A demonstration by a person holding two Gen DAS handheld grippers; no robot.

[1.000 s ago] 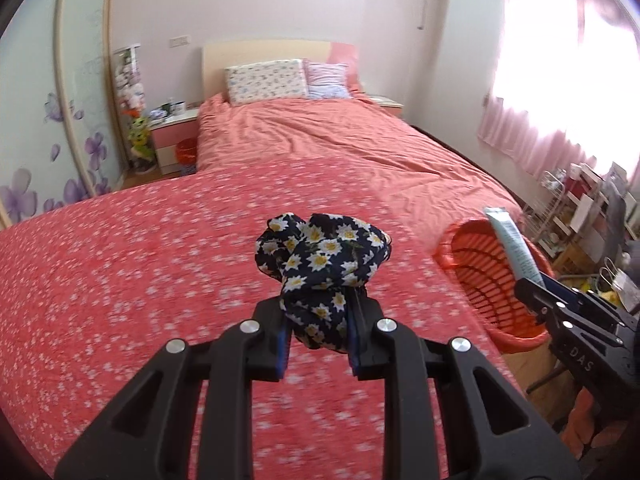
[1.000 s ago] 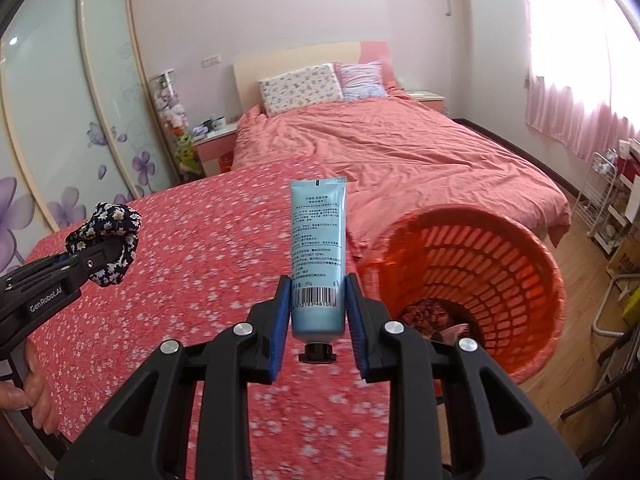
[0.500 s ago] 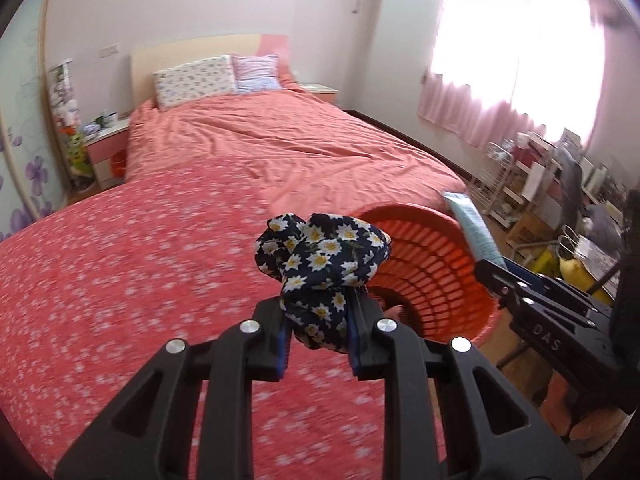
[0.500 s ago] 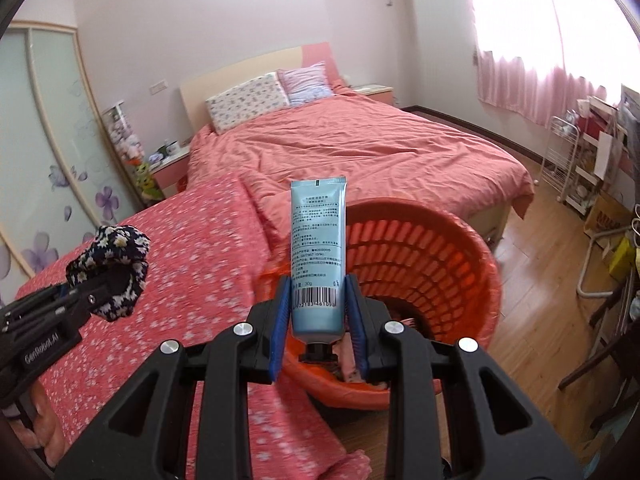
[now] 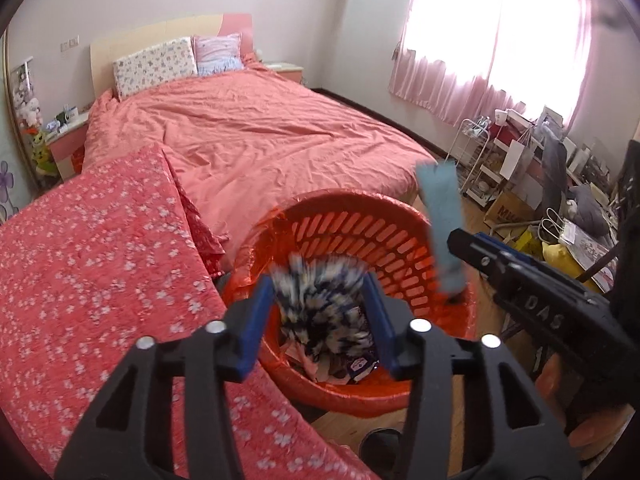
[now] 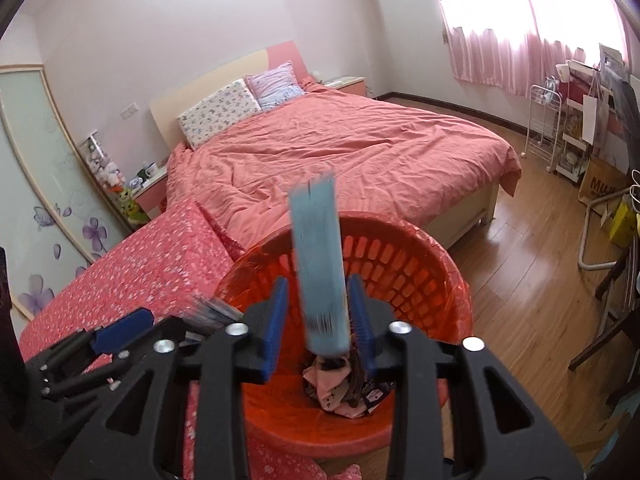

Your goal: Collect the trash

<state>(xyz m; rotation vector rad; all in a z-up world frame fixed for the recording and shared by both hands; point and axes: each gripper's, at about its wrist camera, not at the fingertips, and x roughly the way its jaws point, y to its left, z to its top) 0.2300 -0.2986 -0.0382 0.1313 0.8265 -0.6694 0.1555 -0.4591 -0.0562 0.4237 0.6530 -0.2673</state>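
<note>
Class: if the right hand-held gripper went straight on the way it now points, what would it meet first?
Probably the blue tube, loose between its opening jaws, then the trash already in the orange basket; depth is uncertain.

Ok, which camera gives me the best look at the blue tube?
The right wrist view: the blue tube stands centred between the right gripper's just-opened jaws, motion-blurred, above the orange basket. The left wrist view shows it only side-on at the basket's right rim.
</note>
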